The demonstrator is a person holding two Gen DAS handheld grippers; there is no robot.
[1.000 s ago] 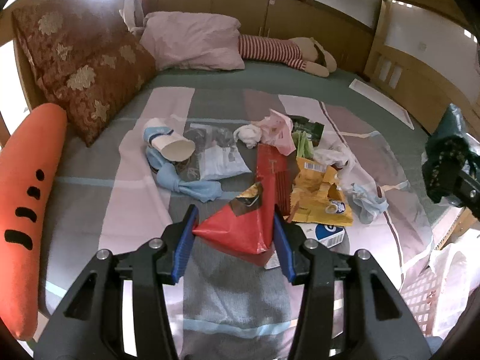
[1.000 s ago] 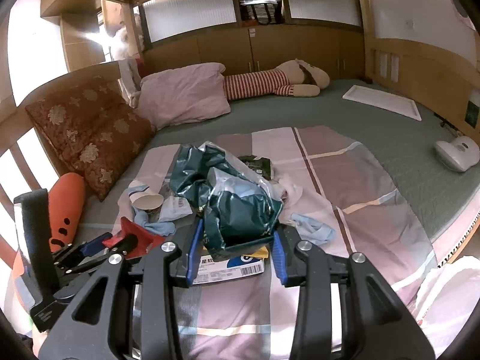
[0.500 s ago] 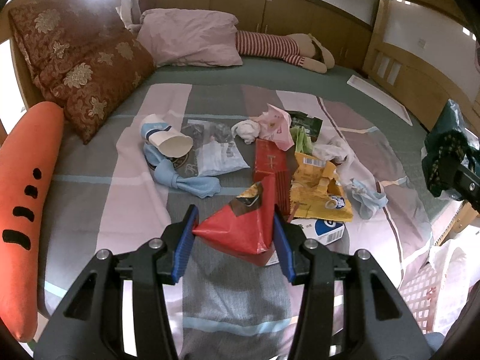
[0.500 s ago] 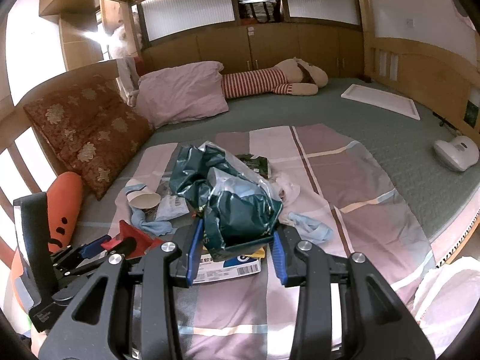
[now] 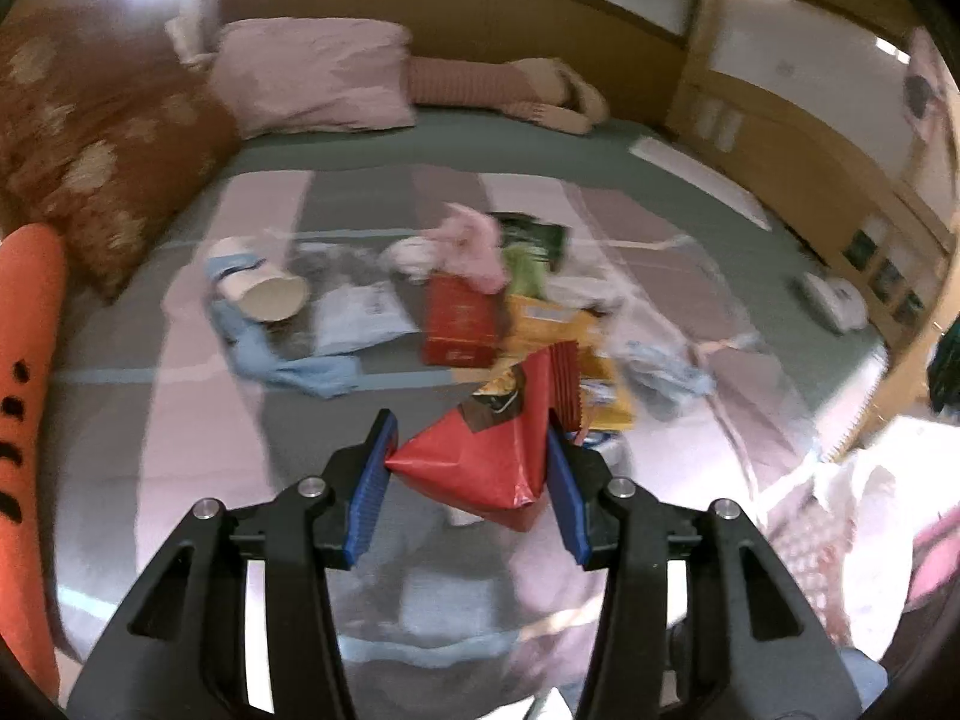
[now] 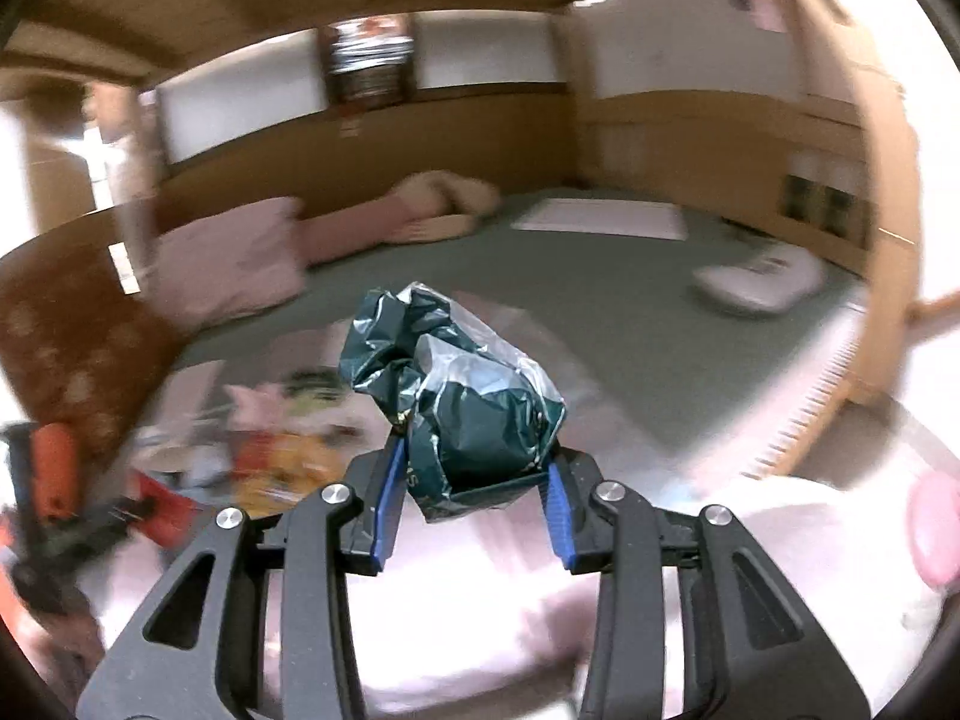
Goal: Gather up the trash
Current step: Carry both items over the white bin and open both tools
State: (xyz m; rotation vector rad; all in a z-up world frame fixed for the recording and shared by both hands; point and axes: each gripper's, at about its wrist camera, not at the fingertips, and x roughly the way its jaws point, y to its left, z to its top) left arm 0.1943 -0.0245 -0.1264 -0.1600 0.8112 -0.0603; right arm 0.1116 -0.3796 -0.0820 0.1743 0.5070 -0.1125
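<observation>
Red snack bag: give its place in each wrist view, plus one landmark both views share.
Left wrist view: the red snack bag sits low at centre, clamped in the left tool, above the bed.
Right wrist view: it shows only as a blurred red patch at the lower left, beside the dark blur of the left tool.
Shared landmark: the pink pillow at the head of the bed.

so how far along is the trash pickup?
Nothing visibly binned yet. In hand: left gripper is shut on a red snack wrapper; right gripper is shut on a crumpled dark green bag. Left on the bed: paper cup, red box, yellow wrapper, tissues.
</observation>
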